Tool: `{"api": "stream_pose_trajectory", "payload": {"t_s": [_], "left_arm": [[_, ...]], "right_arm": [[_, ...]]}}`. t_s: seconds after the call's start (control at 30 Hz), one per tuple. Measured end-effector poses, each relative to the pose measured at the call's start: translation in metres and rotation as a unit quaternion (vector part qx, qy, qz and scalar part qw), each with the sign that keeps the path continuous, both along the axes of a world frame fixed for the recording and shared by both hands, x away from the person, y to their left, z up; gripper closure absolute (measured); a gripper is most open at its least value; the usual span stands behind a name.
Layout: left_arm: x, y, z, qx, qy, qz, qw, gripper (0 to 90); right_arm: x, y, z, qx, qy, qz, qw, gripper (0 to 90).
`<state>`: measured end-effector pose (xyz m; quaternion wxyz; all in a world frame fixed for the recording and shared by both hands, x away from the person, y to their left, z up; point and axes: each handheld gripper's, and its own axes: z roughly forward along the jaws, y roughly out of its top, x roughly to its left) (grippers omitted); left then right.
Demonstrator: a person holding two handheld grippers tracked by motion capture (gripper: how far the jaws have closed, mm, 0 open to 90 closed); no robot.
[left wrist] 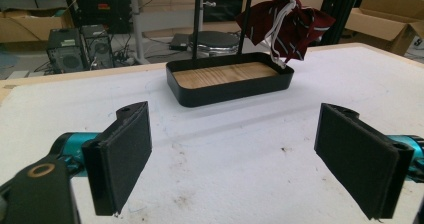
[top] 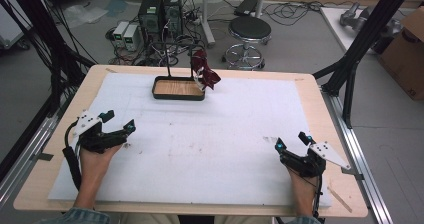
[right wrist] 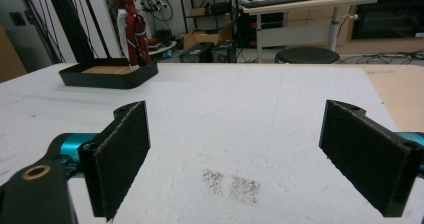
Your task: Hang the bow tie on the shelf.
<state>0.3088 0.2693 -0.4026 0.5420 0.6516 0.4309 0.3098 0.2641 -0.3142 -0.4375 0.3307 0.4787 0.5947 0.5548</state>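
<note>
Where the high view looks down on the counter, a white mat covers most of its wooden top. Left tongs: near the mat's left edge, held in a hand, jaws spread apart with nothing between them. Right tongs: near the mat's right edge, held in the other hand, jaws likewise apart and empty. Black tray with a wooden floor: at the far middle of the mat, well apart from both tongs, a thin black frame rising from it. Dark red striped cloth: hanging from the frame over the tray's right end.

Left gripper view. Left tongs: two black padded jaws wide apart, bare mat between them. Tray: ahead and beyond the jaws, roughly centred between them. Cloth: above the tray's right end, with a white cord hanging through it.

Right gripper view. Right tongs: jaws wide apart, holding nothing, a grey smudge on the mat between them. Tray: far off to the left, beyond the left jaw. Cloth: hanging over the tray's near right corner, beside a white strip.
</note>
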Motion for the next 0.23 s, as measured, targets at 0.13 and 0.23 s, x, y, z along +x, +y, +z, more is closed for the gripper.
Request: {"api": "stream_pose_trajectory", "payload": {"t_s": [0.13, 0.23], "left_arm": [[-0.0002, 0.0009, 0.0003, 0.001, 0.0, 0.0, 1.0, 15.5], [-0.0006, 0.0011, 0.0003, 0.0, 0.0, 0.002, 1.0, 15.5]], "right_arm": [[-0.0006, 0.0007, -0.0003, -0.002, -0.001, 0.002, 1.0, 11.8], [-0.0009, 0.0003, 0.0002, 0.001, -0.002, 0.001, 1.0, 11.8]]}}
